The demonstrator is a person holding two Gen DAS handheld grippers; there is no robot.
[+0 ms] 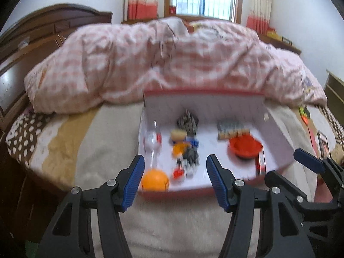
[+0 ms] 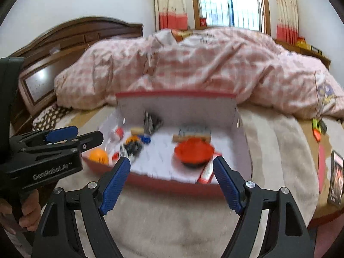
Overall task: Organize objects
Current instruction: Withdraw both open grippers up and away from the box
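Both frames blurred; small items hard to name.

A shallow red-rimmed box [image 1: 215, 107] with a white floor sits on the bed [image 1: 90, 133], its back wall against the heaped pink checked quilt [image 1: 163, 60] — probably set there so it stays within reach from the bed's near edge.

Contents, as they lie:
- orange ball [image 1: 155, 180] in the near left corner, touching the front rim.
- clear plastic bottle [image 1: 153, 142] lying along the left wall, just behind the ball.
- a jumble of small toys [image 1: 185, 150] down the middle; pieces cannot be told apart.
- red bowl [image 2: 194, 152] upright, right of centre, with a flat patterned pack [image 2: 194, 132] just behind it.
- a slim red-and-white item [image 2: 207, 172] along the right wall.

Left gripper [image 1: 175, 180] — jaws spread wide, nothing between them, held over the near rim, pointed at the ball and toy pile. Right gripper [image 2: 172, 185] — likewise released and empty, aimed at the bowl. A hand [image 2: 28, 210] grips the left tool's handle.

Judgement: the things already lie inside the box, loosely grouped. This fits either sorting within the box or a box just filled; the frames do not settle it.
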